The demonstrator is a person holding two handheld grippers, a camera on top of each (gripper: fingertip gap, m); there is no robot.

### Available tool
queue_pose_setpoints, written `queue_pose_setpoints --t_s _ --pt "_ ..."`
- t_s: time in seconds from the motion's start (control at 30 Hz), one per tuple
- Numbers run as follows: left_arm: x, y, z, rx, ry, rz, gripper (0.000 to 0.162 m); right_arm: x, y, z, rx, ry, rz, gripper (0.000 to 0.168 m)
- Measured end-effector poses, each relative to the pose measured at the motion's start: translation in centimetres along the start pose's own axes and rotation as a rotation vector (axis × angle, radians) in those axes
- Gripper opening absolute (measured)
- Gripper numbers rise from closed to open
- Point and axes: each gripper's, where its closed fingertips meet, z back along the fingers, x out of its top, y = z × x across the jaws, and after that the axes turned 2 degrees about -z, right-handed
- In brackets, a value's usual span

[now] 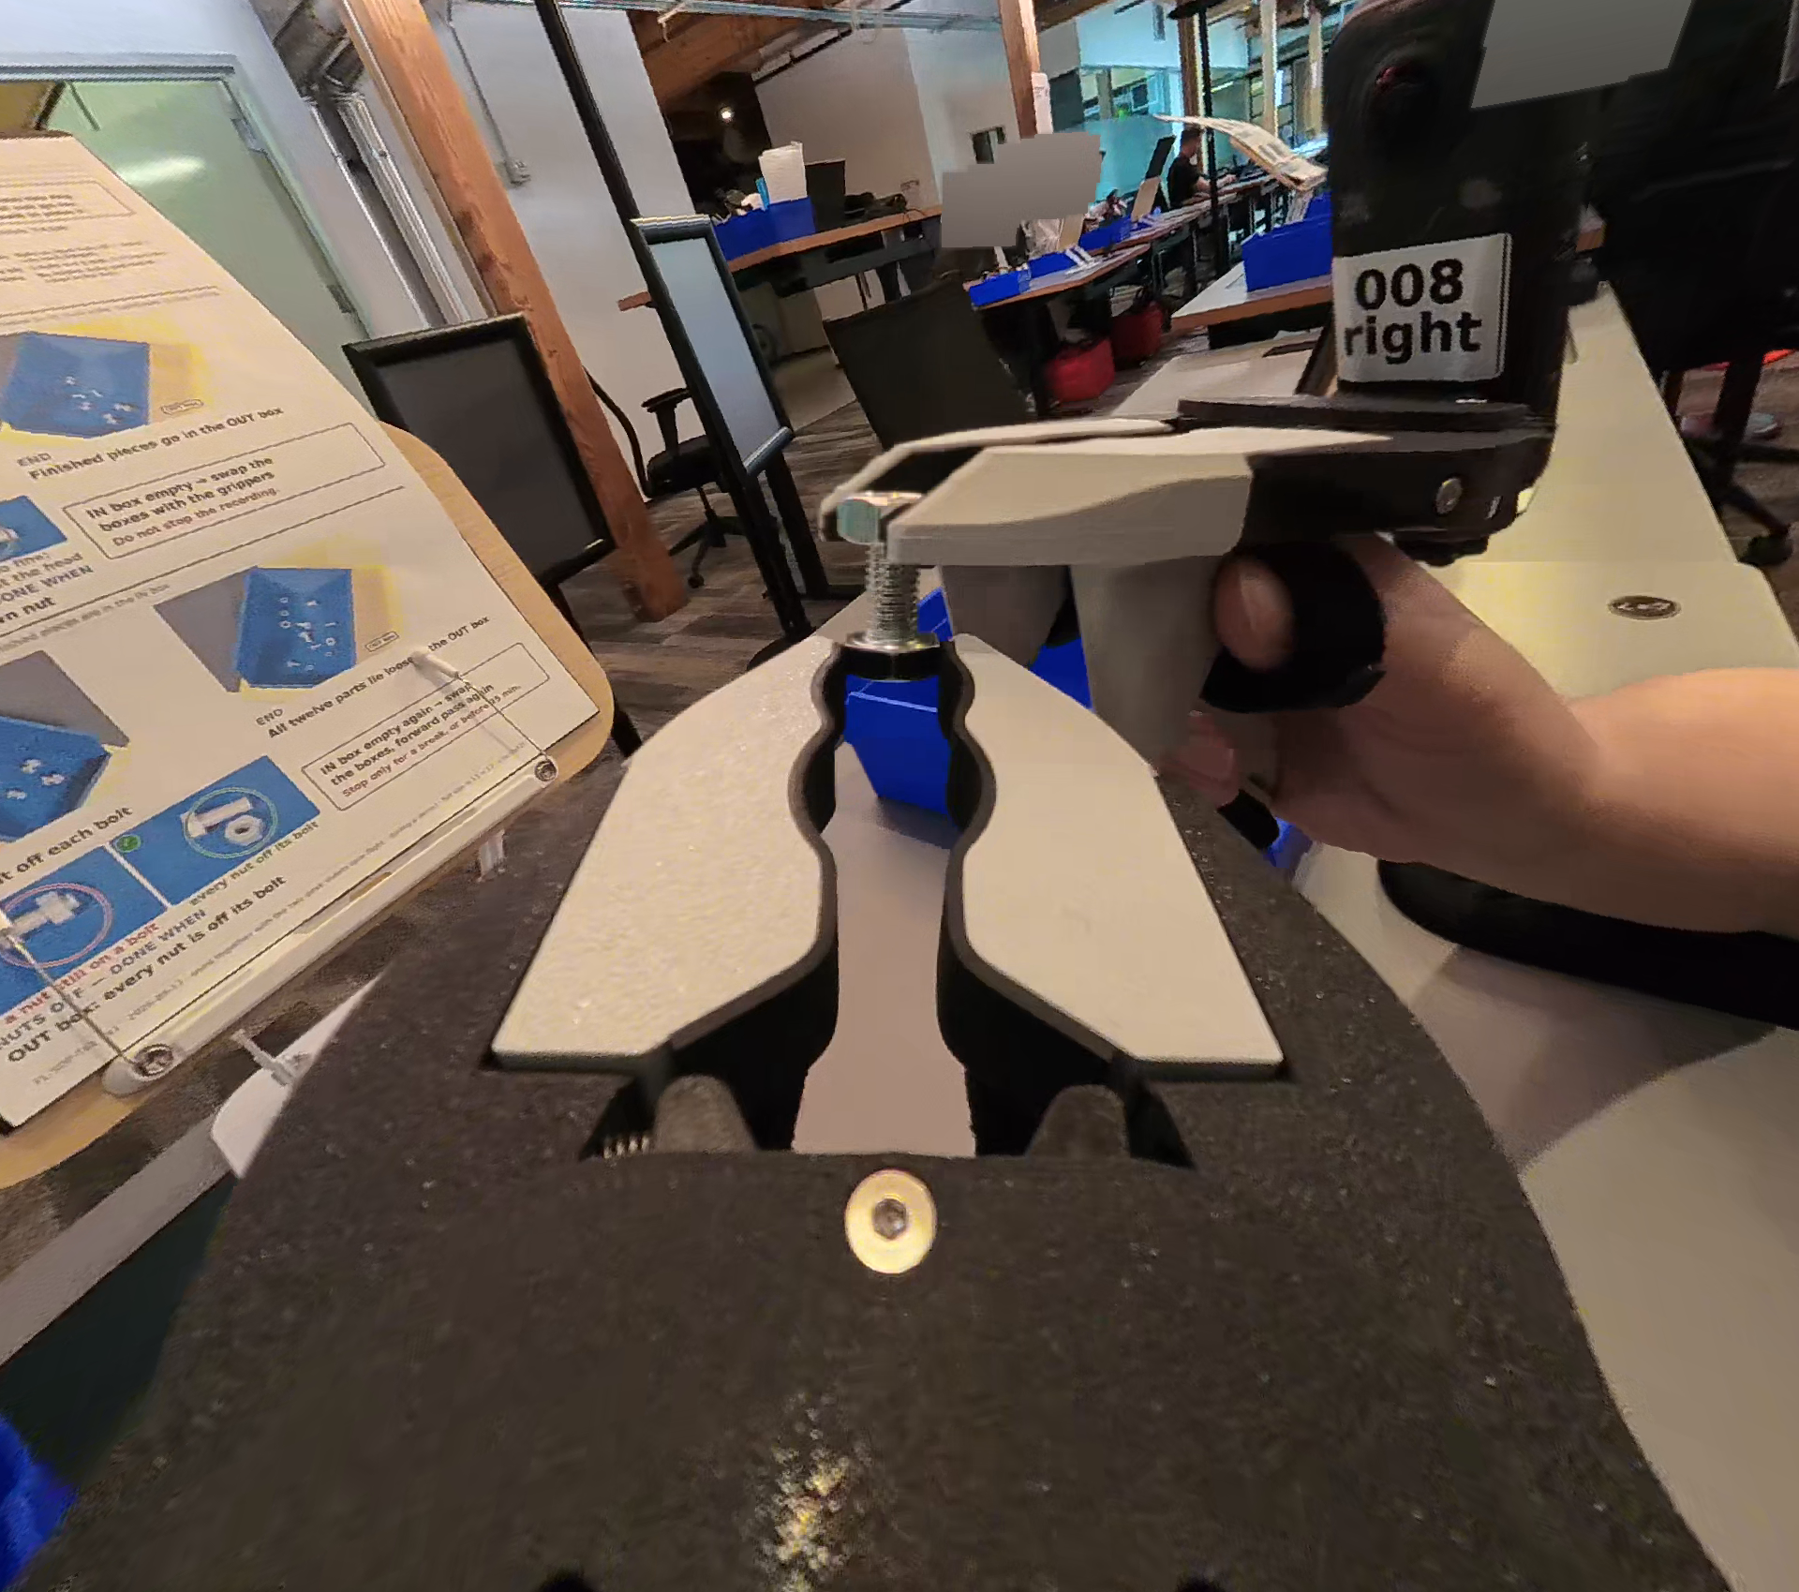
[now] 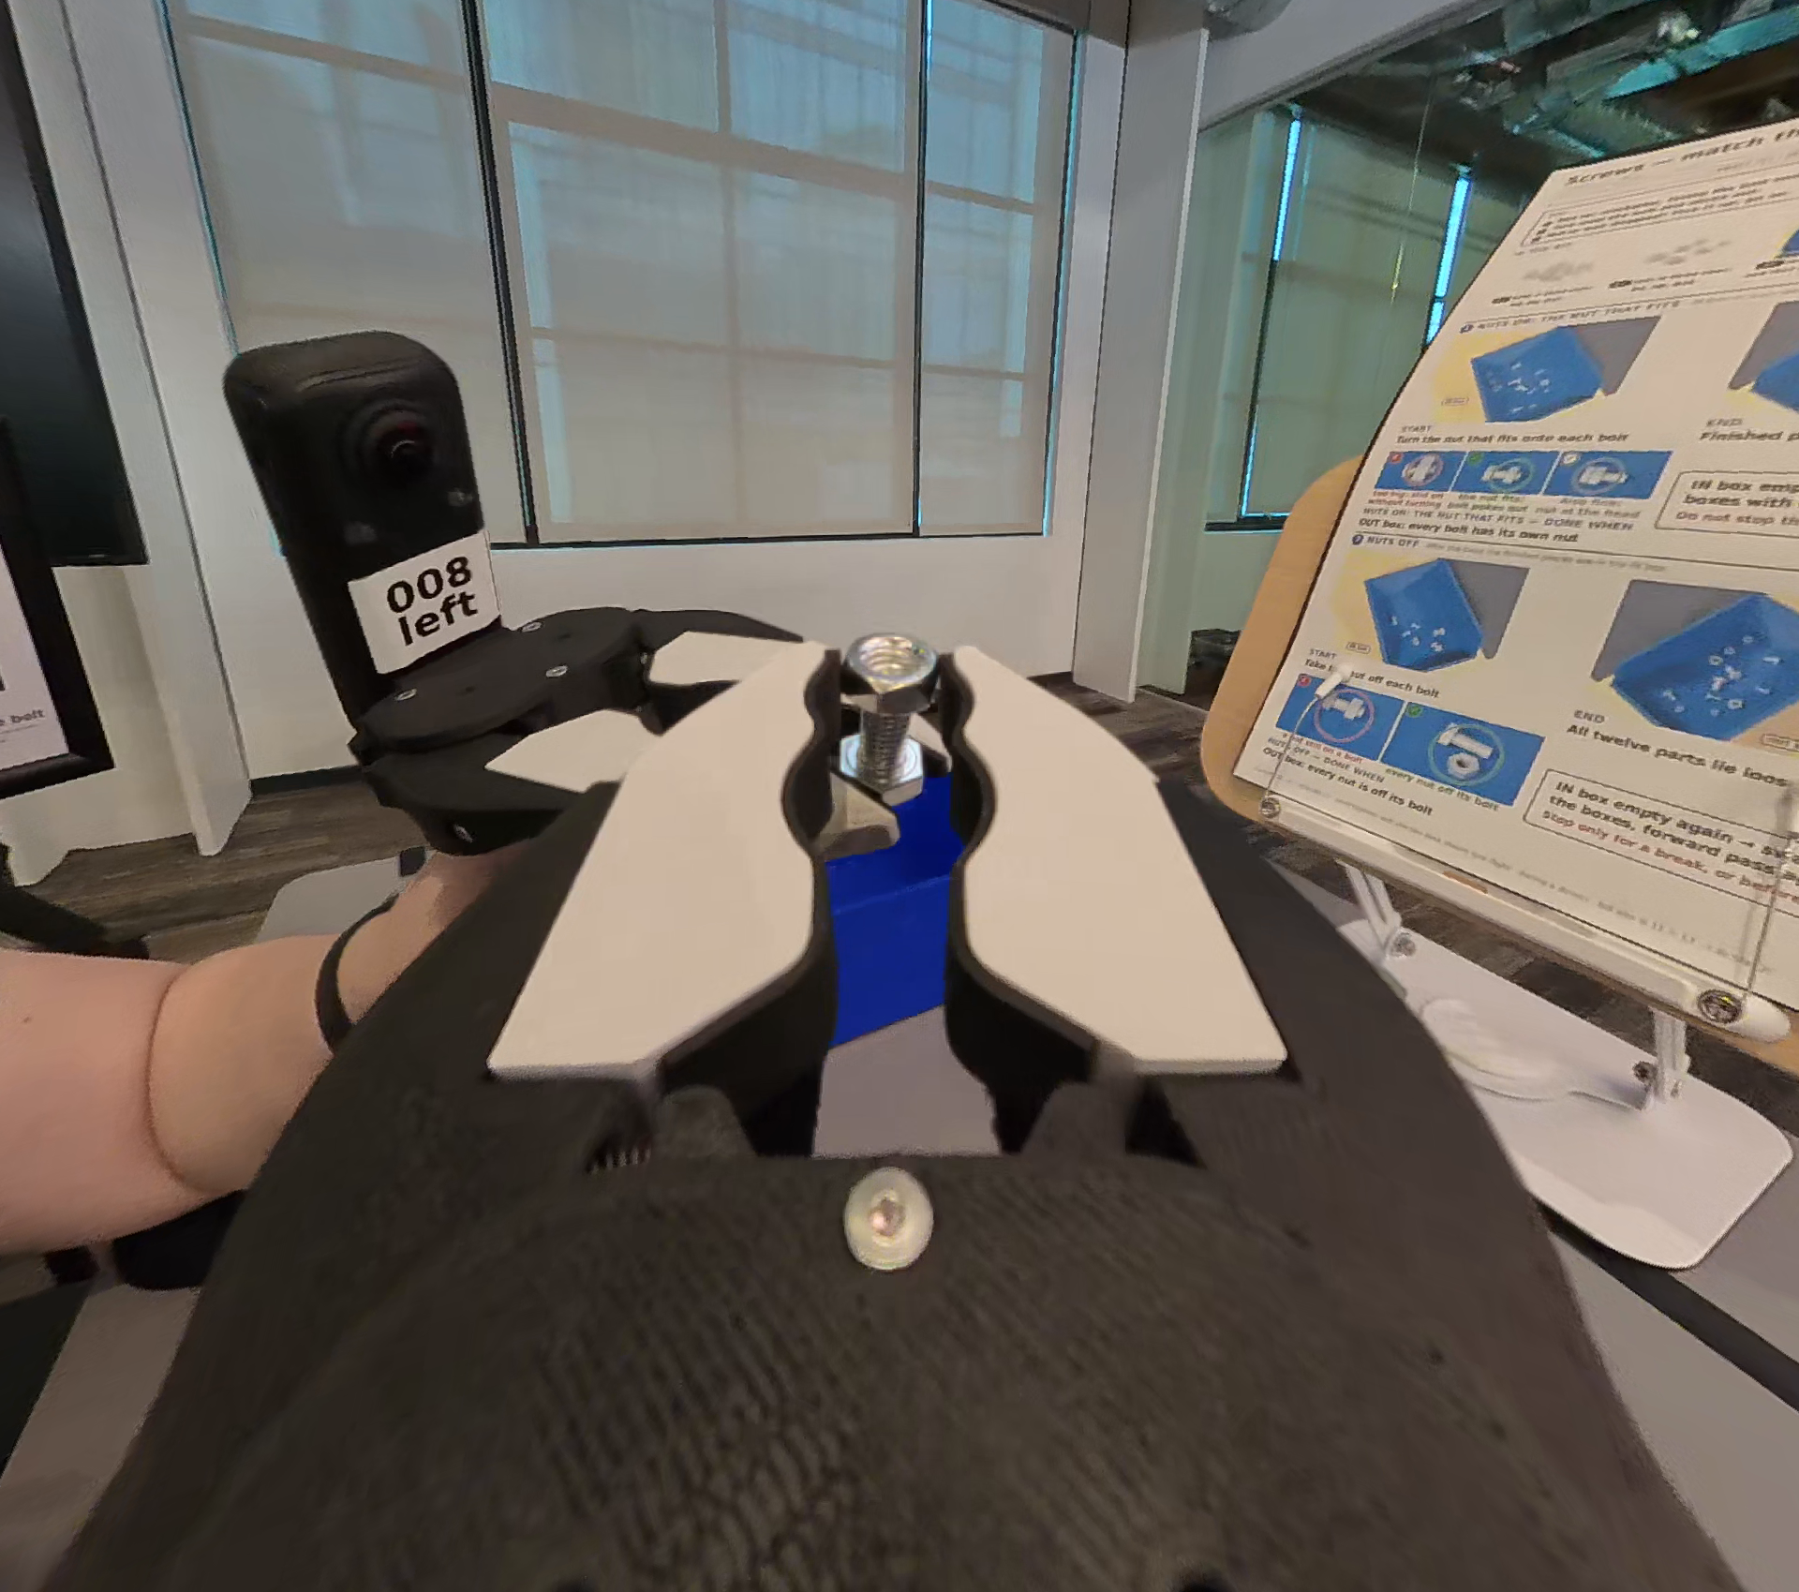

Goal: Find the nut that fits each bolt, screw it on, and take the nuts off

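While the right tongs [image 1: 881, 518] clamped the bolt [image 1: 888, 572] by its head, the left tongs [image 1: 891, 659] gripped the nut [image 1: 891, 650] low on its thread, above the blue box [image 1: 900, 742]. Turning should go best with both kept coaxial.

The bolt [image 1: 888, 572] is shiny silver with bright ridged threads, as is the nut [image 1: 891, 652] at its lower end. Both grippers have pale grey fingers [image 1: 701, 844] edged in black on speckled black bodies. Below the bolt sits a vivid blue box [image 2: 891, 922]. Left of the bolt, a white instruction sheet [image 1: 195, 601] shows blue and yellow pictures on a tan wooden board [image 1: 574, 757].
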Motion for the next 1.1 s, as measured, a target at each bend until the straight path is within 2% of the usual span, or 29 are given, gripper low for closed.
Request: queue_pose_setpoints --t_s 0.13,0.23,0.47,0.63,0.9,1.0,1.1 --pt "0.5 -0.5 0.2 -0.056 -0.008 -0.003 0.017 0.4 0.7 0.1 0.076 0.008 0.004 0.019" --pt "1.2 -1.2 0.7 -0.154 -0.022 0.018 0.017 0.9 1.9 0.3 0.204 0.009 0.037 0.019" --pt "2.0 -6.5 3.0 -0.672 -0.032 0.169 0.017 1.0 6.2 3.6 0.744 0.047 0.068 0.020" --pt "1.9 -9.3 4.1 -0.898 -0.034 0.256 0.018 0.5 8.2 5.6 0.977 0.042 -0.005 0.020" --pt "2.1 -10.8 4.7 -1.025 -0.040 0.329 0.018 0.4 9.3 6.7 1.089 0.043 -0.038 0.019" --pt "2.3 -10.0 4.1 -0.950 -0.070 0.312 0.017 0.9 8.6 6.1 1.031 0.015 -0.044 0.020" --pt "2.6 -8.9 3.6 -0.883 -0.096 0.338 0.017 1.4 7.1 4.7 0.875 -0.022 -0.013 0.039"
